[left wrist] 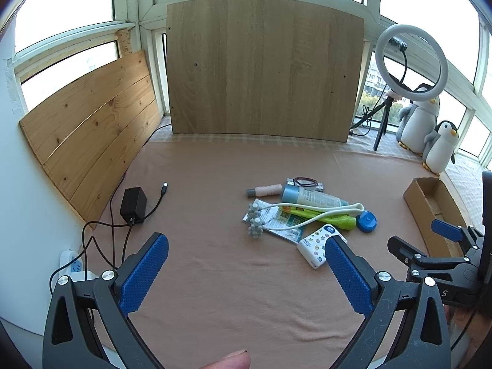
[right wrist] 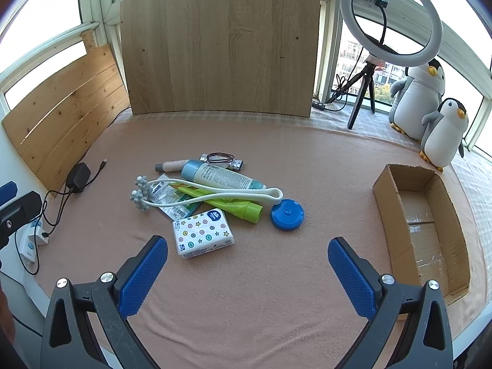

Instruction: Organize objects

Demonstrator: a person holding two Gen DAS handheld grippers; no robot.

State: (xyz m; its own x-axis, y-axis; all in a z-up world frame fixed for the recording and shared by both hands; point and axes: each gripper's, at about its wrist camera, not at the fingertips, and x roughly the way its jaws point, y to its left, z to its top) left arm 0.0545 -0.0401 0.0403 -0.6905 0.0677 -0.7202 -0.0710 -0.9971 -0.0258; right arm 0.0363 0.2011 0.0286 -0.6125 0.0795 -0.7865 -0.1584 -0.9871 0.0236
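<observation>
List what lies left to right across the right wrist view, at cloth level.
Black charger → grey massage roller heads → tissue pack → blue round tape measure → cardboard box.

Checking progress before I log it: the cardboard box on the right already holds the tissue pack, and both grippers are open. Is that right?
Not quite. The cardboard box holds nothing yet; the tissue pack lies on the cloth by the pile, as the right wrist view shows. The left gripper and right gripper are open.
</observation>
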